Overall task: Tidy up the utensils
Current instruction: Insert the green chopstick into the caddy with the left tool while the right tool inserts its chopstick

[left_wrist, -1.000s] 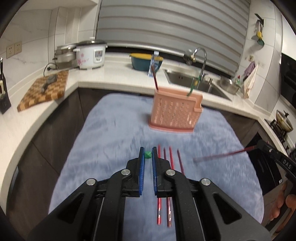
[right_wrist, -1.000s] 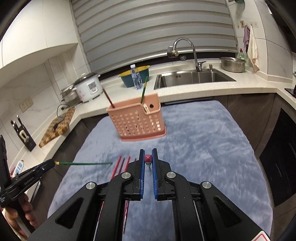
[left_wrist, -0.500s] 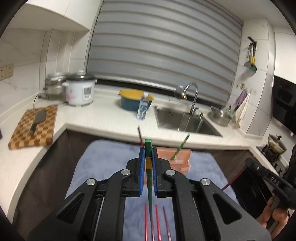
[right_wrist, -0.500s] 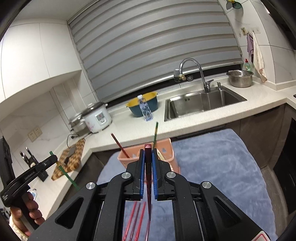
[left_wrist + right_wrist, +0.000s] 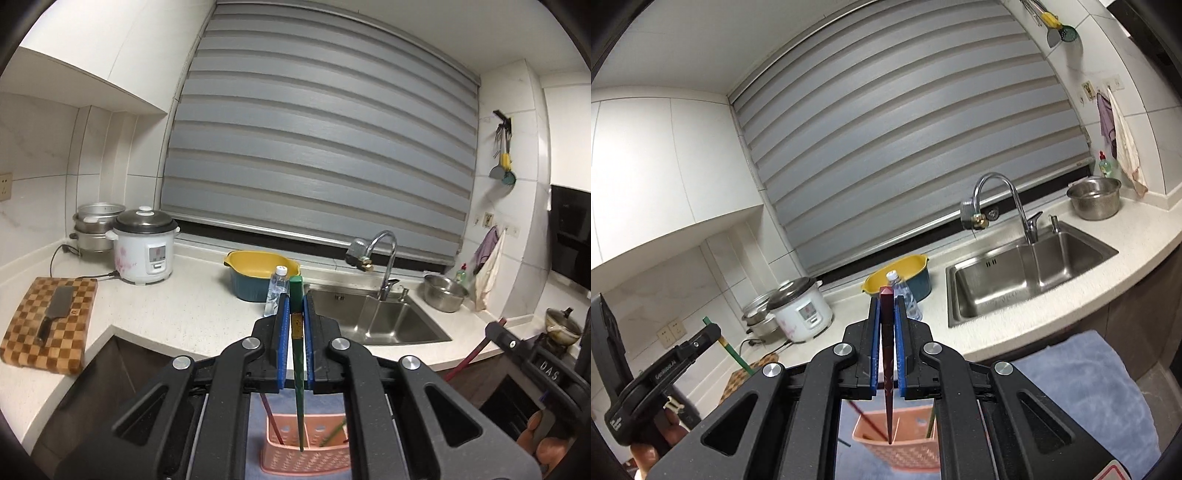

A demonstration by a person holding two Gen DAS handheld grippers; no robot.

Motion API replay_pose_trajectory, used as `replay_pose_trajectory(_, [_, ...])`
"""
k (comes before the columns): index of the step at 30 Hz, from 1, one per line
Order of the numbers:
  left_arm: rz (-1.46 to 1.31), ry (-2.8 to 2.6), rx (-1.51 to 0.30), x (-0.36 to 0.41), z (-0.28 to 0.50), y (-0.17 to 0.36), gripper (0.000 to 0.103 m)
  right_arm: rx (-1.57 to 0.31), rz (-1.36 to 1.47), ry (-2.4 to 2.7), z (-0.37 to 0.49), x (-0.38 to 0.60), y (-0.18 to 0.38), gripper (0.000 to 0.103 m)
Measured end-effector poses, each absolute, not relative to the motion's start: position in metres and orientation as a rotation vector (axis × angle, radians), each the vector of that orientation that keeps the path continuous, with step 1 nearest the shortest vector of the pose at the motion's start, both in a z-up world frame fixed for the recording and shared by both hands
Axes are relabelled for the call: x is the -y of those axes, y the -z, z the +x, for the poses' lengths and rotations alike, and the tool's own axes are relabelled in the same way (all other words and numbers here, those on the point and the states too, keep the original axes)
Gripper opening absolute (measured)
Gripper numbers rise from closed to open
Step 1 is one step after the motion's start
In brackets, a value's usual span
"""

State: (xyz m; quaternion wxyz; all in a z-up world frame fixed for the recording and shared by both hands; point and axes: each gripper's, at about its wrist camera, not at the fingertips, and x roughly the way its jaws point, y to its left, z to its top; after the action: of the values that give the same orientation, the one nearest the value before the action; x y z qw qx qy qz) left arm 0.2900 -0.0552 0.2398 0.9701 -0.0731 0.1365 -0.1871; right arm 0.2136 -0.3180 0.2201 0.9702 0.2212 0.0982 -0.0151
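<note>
I am pinching a green chopstick (image 5: 297,354) in my left gripper (image 5: 294,317) and a dark red chopstick (image 5: 887,354) in my right gripper (image 5: 886,325), both dangling above the pink basket (image 5: 905,448), with only the right view showing the blue towel (image 5: 1082,391)

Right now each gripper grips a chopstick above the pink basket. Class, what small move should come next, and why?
Probably lower both hands a little. The left gripper is shut on the green chopstick and the right gripper on the dark red chopstick; both tips point down at the pink basket, apparently just at its opening.

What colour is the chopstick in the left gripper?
Green. The chopstick, clamped in the left gripper, shows best in the left wrist view.
</note>
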Motion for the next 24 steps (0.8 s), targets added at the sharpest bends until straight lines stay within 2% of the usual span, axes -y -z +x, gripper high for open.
replay_pose_trajectory(14, [-0.144, 0.349, -0.455, 0.067, 0.348, -0.147, 0.007, -0.415, 0.432, 0.077, 0.270, 0.320, -0.132, 0.007])
replay_pose_trajectory(22, [-0.160, 0.332, -0.492, 0.065, 0.349, -0.133, 0.007, -0.454, 0.414, 0.087, 0.277, 0.317, -0.117, 0.009])
replay_pose_trajectory(23, [-0.158, 0.312, -0.491, 0.065, 0.348, -0.132, 0.012, -0.451, 0.407, 0.090, 0.276, 0.316, -0.117, 0.011])
replay_pose_trajectory(24, [-0.155, 0.303, -0.490, 0.064, 0.347, -0.132, 0.019, -0.444, 0.405, 0.094, 0.275, 0.314, -0.118, 0.019])
